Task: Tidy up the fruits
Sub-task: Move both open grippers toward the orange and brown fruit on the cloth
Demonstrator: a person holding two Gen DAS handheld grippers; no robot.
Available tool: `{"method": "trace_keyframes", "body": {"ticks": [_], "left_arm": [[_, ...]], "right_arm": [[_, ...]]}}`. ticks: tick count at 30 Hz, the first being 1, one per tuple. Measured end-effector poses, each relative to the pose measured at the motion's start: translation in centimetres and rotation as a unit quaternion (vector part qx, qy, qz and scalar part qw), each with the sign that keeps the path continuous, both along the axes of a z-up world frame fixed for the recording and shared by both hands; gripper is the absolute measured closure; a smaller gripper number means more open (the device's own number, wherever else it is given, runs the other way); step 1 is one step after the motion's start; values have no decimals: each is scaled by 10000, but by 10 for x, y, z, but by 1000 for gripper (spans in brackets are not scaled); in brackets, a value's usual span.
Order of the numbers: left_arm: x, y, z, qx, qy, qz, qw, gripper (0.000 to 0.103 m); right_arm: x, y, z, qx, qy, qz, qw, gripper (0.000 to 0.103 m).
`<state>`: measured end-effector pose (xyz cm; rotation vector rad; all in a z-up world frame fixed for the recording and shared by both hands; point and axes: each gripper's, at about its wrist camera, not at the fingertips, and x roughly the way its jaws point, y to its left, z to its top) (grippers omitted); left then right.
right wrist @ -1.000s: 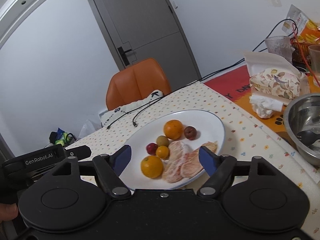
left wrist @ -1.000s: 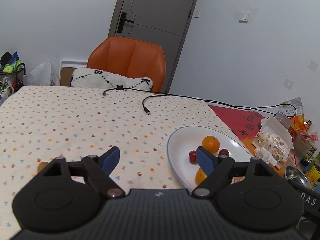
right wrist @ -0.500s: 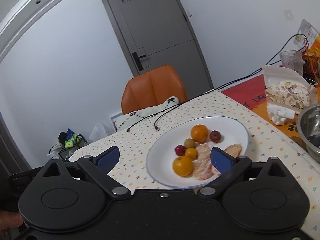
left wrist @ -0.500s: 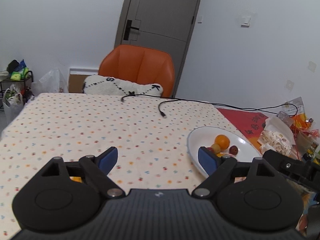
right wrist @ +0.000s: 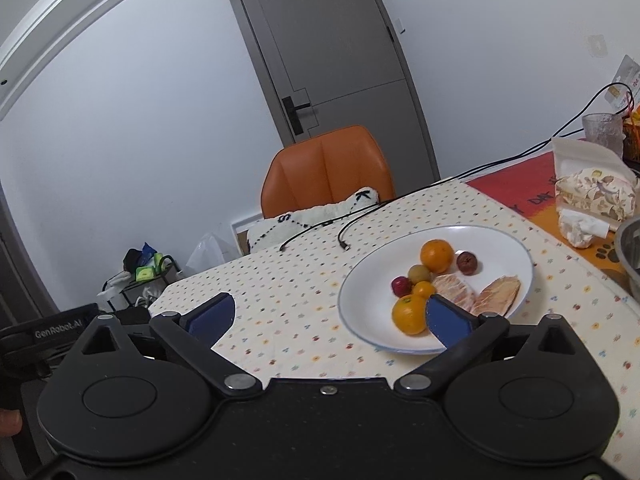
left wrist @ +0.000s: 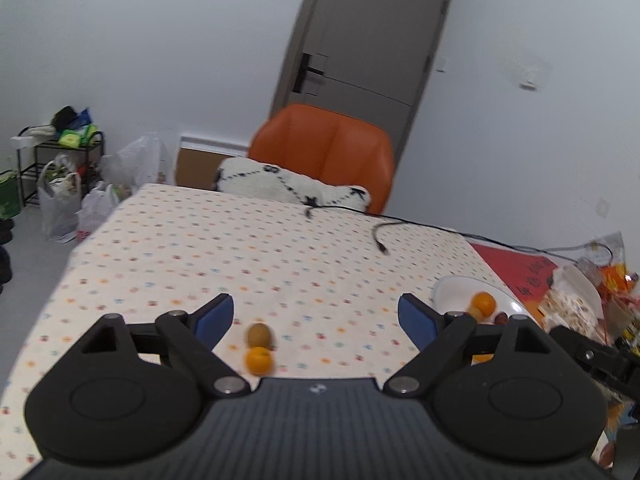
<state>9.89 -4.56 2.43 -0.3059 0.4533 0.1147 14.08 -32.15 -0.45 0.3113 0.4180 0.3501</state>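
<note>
Two loose fruits, a kiwi (left wrist: 260,334) touching an orange (left wrist: 259,361), are seen on the bench just ahead of the empty, spread left claw (left wrist: 316,316), left of its centre, well apart from the plate (left wrist: 448,288).

The left tool (left wrist: 316,316) is held level above the worktop (left wrist: 280,256), its two blue-padded fingers (left wrist: 214,316) spread wide apart with nothing between them. Its black linkages splay outward from the ribbed body at the bottom of the left wrist view. The right tool (right wrist: 326,316) is likewise held with its jaws wide apart and empty, its blue pads (right wrist: 210,314) pointing forward over the worktop. At the lower left edge of the right wrist view, a sliver of a person's hand (right wrist: 10,422) shows beside the black handle of the other tool.
</note>
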Motion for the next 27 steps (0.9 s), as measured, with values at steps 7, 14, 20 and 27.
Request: {"method": "trace_keyframes", "body": {"ticks": [7, 14, 20, 27], "left_arm": [[-16, 27, 8, -199, -37, 155, 9997, 15], [-25, 41, 12, -91, 71, 135, 9998, 15], [-33, 53, 11, -79, 149, 114, 9998, 15], [-37, 64, 8, -64, 133, 166, 9998, 15]], "right_arm": [[-2, 12, 1, 31, 75, 169, 9998, 0], [-2, 28, 1, 22, 171, 368, 9992, 0], [-6, 46, 3, -87, 168, 691, 9974, 0], [-8, 63, 5, -134, 221, 1047, 9942, 0]]}}
